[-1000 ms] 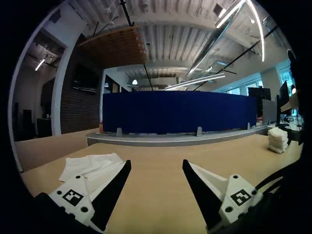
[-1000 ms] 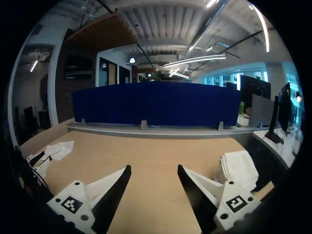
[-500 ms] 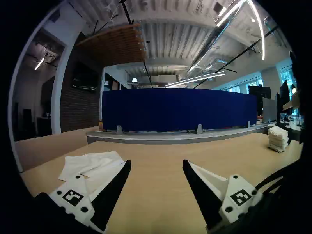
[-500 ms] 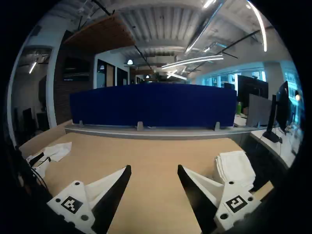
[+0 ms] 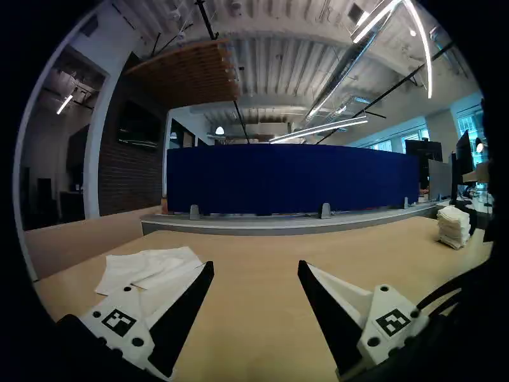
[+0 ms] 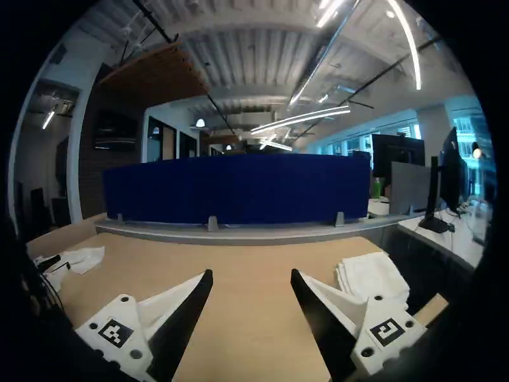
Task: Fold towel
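Off to the far left of your left gripper view, a loose white towel lies rumpled on the wooden table; its near edge runs behind the left finger of your left gripper, and whether they touch cannot be told. That claw is spread wide, with bare tabletop between its fingers and nothing held. Straight ahead, a blue divider stands along the table's far edge. Farther right, near the table's end, sits a stack of folded towels, well apart from the loose one.

Turn to your right gripper view and the same loose towel shows at the left edge, small and far off, with a dark cable just beside it. Your right gripper is likewise spread wide and pinches nothing; you see only wood between its fingers. Behind it runs the blue divider. Just past the right finger lies the stack of folded towels, close to that finger, near the table's right edge. Beyond it, a dark monitor stands on a neighbouring desk.
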Demonstrator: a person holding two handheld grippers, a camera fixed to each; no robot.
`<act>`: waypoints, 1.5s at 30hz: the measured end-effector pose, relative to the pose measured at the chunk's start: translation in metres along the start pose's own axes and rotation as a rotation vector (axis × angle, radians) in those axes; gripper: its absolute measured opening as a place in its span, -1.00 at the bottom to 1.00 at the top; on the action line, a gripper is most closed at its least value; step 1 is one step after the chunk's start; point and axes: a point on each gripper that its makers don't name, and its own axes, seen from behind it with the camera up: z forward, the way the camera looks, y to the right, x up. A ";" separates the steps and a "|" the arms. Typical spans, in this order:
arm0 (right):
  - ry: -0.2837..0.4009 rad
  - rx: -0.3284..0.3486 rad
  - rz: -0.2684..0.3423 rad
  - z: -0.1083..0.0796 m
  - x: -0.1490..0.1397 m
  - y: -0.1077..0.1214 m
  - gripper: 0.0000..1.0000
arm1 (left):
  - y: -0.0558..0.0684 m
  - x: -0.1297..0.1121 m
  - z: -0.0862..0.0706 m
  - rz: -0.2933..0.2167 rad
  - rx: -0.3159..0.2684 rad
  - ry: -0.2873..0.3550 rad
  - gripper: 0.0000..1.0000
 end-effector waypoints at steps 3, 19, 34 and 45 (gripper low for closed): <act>0.018 -0.005 0.016 0.000 -0.009 0.005 0.90 | 0.000 0.000 0.000 0.000 0.000 0.000 0.97; 0.048 -0.012 0.055 0.017 -0.059 0.017 0.94 | 0.000 0.000 -0.001 0.000 0.000 0.000 0.96; 0.046 -0.046 0.039 0.025 -0.083 0.035 0.97 | 0.000 0.001 0.000 0.000 0.000 0.000 0.97; 0.050 -0.048 0.061 0.029 -0.081 0.041 0.97 | 0.000 0.000 0.000 0.000 0.000 0.000 0.97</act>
